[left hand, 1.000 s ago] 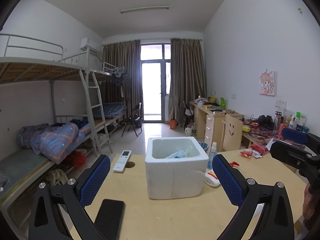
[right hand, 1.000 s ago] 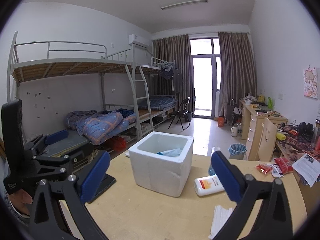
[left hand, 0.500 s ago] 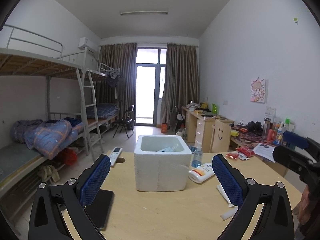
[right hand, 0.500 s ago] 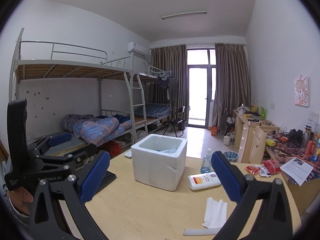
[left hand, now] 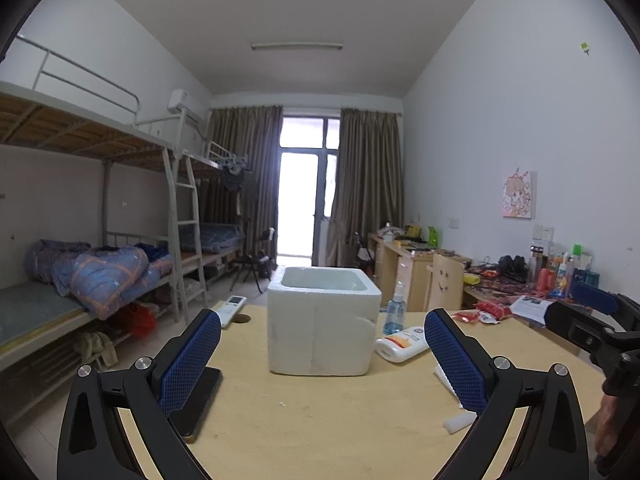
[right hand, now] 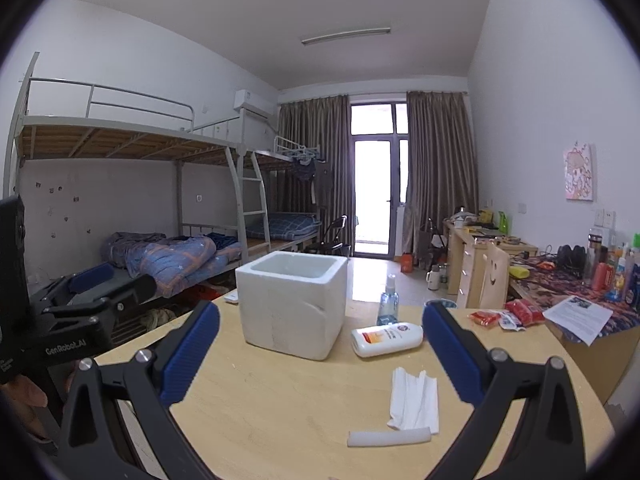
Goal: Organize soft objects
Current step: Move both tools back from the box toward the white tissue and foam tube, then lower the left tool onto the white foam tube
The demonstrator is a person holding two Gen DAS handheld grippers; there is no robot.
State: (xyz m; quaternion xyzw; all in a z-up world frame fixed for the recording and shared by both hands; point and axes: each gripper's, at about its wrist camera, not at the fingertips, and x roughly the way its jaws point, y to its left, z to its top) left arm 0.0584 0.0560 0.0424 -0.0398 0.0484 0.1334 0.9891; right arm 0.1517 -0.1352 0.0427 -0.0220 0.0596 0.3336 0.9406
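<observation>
While both hand-held grippers (left hand: 322, 356) (right hand: 320, 354) gape empty, foam box (right hand: 294, 300) sits on table (right hand: 280, 400).

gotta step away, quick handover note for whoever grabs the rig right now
Left gripper: open, empty, held above the table.
Right gripper: open, empty.
White foam box stands mid-table; its contents can't be seen from here.
Folded tissue and a small foam strip lie loose on the right near edge, lotion bottle beside the box.
Left to do: probably pick up the tissue and strip and box them.
</observation>
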